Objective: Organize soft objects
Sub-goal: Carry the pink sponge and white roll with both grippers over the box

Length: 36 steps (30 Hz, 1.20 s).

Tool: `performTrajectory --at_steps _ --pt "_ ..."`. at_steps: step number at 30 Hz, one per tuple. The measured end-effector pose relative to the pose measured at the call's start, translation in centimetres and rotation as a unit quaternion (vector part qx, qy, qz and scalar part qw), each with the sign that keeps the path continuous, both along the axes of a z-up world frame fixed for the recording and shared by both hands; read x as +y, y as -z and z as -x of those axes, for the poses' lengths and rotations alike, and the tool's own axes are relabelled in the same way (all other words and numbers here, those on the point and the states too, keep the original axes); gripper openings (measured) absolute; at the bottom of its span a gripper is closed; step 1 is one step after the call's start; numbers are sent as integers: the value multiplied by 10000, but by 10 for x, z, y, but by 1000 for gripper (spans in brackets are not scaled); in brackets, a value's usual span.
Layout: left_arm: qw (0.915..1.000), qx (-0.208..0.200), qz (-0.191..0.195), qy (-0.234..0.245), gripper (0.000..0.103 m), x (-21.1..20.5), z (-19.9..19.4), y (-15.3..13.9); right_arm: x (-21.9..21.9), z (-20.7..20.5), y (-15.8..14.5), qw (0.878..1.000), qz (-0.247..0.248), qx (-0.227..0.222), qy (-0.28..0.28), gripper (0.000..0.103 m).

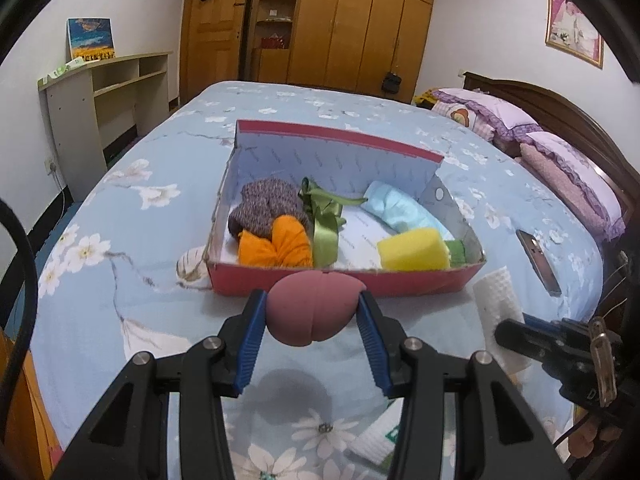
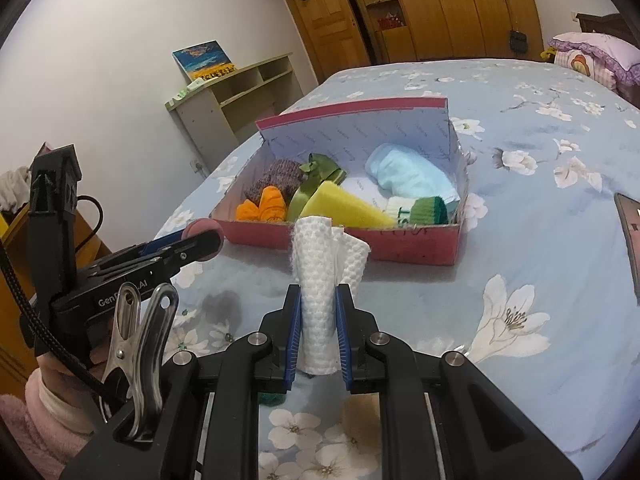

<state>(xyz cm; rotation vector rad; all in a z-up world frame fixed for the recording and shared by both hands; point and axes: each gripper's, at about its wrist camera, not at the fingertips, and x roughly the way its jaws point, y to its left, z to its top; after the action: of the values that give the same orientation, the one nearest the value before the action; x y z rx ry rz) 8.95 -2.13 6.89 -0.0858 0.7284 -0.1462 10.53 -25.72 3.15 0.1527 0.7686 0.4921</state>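
Note:
My left gripper [image 1: 312, 304] is shut on a pink egg-shaped sponge [image 1: 312, 308] and holds it above the bed, just in front of the red box [image 1: 340, 282]. My right gripper [image 2: 318, 298] is shut on a rolled white textured cloth [image 2: 320, 280], also in front of the red box [image 2: 400, 246]. The box holds a knitted purple item [image 1: 268, 206], an orange cloth [image 1: 280, 246], a green ribbon [image 1: 324, 216], a yellow sponge [image 1: 414, 250], a light blue cloth [image 1: 400, 208] and a green-and-white item [image 2: 424, 210]. The left gripper with the sponge [image 2: 202, 236] shows in the right wrist view.
The box rests on a blue floral bed sheet [image 1: 140, 240]. A phone [image 1: 538, 260] lies on the bed right of the box. Pillows [image 1: 560, 160] sit at the headboard. A shelf unit [image 1: 104, 92] stands by the left wall, wardrobes [image 1: 340, 20] behind.

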Motion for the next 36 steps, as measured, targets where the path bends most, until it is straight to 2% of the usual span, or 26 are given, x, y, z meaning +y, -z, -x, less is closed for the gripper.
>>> performTrajectory --at_steps 5,17,30,36 --pt "9999 -126 -118 -13 48 -2 -12 -9 -7 -9 -6 10000 13 -68 39 18" --pt "9997 -21 -119 204 48 -13 -53 -14 -12 -29 -14 9999 35 -121 66 18" --pt "9990 87 -344 266 48 -29 -80 7 -17 -49 -12 9998 -31 -118 142 18" --pt "9982 297 -370 369 48 -35 -91 23 -19 -59 -13 9997 35 -128 186 18"
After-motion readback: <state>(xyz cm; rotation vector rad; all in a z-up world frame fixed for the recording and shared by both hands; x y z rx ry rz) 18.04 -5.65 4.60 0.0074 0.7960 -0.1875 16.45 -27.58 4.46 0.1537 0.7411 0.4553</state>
